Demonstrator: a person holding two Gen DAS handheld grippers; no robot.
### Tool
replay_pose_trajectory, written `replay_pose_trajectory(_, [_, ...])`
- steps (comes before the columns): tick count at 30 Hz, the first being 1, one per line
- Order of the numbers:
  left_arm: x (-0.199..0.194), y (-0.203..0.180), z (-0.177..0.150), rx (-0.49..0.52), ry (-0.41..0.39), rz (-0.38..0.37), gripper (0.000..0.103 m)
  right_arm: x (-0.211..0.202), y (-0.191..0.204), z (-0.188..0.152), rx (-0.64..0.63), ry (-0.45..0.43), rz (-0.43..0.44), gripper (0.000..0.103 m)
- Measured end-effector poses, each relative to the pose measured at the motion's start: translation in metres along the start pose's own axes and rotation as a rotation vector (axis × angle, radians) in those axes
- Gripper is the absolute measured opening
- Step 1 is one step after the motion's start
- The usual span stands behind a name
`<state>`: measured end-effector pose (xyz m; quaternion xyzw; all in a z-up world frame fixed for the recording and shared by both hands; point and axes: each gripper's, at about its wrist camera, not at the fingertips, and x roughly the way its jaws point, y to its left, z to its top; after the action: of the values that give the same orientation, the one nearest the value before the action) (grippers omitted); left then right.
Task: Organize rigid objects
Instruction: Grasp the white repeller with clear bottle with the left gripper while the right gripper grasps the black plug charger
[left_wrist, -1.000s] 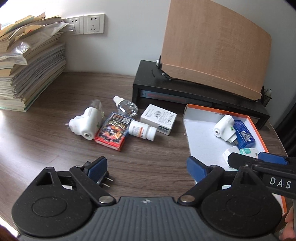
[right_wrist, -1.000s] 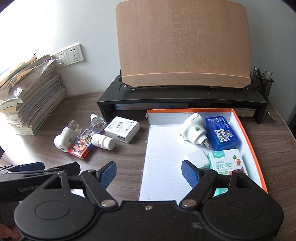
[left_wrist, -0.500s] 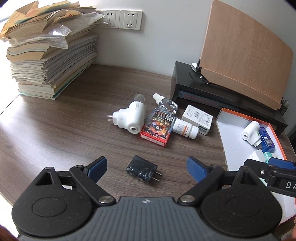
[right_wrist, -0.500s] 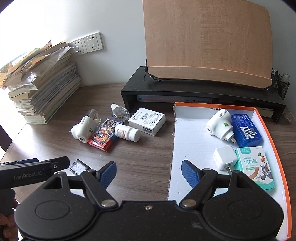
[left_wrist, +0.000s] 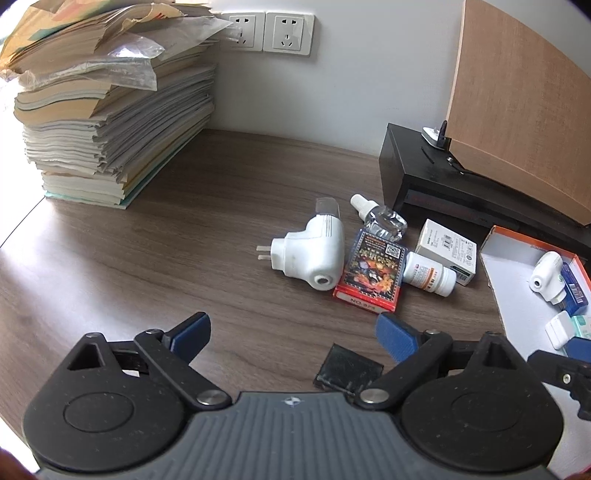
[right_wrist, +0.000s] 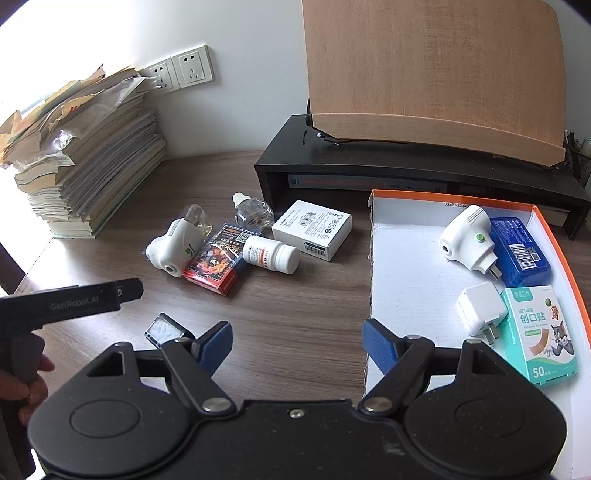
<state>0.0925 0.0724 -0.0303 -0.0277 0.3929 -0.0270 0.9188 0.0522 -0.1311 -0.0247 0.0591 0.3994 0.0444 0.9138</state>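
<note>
My left gripper (left_wrist: 293, 332) is open and empty above the wooden table. A small black plug adapter (left_wrist: 348, 370) lies just under its right finger, also in the right wrist view (right_wrist: 164, 329). Further off lie a white plug-in device (left_wrist: 314, 248), a red card box (left_wrist: 371, 271), a white pill bottle (left_wrist: 428, 274), a clear bottle (left_wrist: 382, 218) and a white carton (left_wrist: 448, 246). My right gripper (right_wrist: 297, 341) is open and empty by the left edge of the orange-rimmed tray (right_wrist: 406, 258), which holds a white device (right_wrist: 467, 236), a blue box (right_wrist: 519, 247), a white charger (right_wrist: 480, 310) and a plaster box (right_wrist: 541, 332).
A tall stack of papers (left_wrist: 107, 103) stands at the back left by the wall sockets (left_wrist: 266, 33). A black monitor riser (right_wrist: 406, 166) with a wooden panel (right_wrist: 432, 74) runs along the back. A mesh pen holder (right_wrist: 578, 162) stands at the far right.
My left gripper has swung left and moved forward, so the black adapter has slid from the middle to under its right finger. My right gripper has shifted left too. Both stay open.
</note>
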Motion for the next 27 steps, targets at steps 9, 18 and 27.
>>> replay_pose_trajectory(9, [0.062,-0.006,0.038,0.188,-0.052,-0.079,0.103,0.012,0.005,0.000,0.019,0.021,-0.012,0.091])
replay_pose_trajectory(18, [0.112,0.010,0.044,0.397,-0.048,-0.143,0.103,0.022,0.015,0.000,0.034,0.029,-0.038,0.091])
replay_pose_trajectory(27, [0.131,0.019,0.049,0.428,-0.051,-0.238,0.073,0.037,0.047,-0.004,-0.009,0.067,0.039,0.091])
